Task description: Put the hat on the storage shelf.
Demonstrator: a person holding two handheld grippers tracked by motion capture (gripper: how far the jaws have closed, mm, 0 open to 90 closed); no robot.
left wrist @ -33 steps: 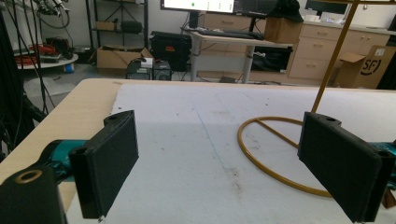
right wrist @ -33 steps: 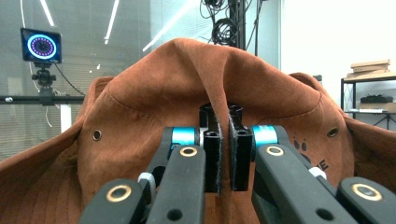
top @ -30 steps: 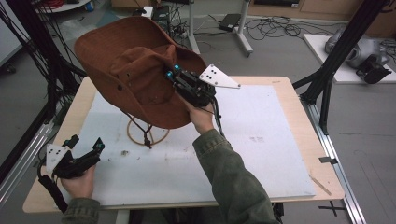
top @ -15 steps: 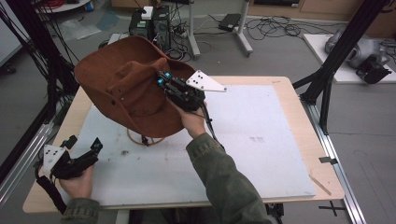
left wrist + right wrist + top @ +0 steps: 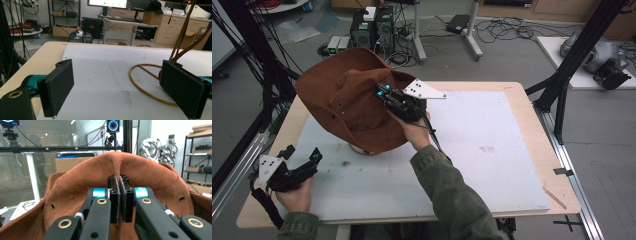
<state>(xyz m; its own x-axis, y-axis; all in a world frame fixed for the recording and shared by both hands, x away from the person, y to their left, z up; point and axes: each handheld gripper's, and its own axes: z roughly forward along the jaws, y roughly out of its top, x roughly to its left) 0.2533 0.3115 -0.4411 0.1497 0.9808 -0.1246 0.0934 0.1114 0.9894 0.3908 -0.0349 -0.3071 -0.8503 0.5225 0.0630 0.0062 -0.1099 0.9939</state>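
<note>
The light wooden table (image 5: pixel 517 95) carries a white rectangular mat (image 5: pixel 492 150) over most of its top. Above the mat's far left part sits a large brown suede wide-brimmed hat (image 5: pixel 342 100), tilted, its lower brim over a thin round golden wire stand (image 5: pixel 145 85) that rests on the mat; whether hat and stand touch is not clear. In the right gripper view the hat's crown (image 5: pixel 140 175) rises as a pinched ridge straight above the jaws. The right gripper (image 5: pixel 384 91), held by a hand in an olive-green sleeve (image 5: pixel 452 195), is clenched on a fold of the hat's crown, jaws pressed together with the suede between them. The left gripper (image 5: pixel 302 157) lies low at the near left corner of the table, well apart from the hat, its black padded jaws spread wide with nothing between them.
</note>
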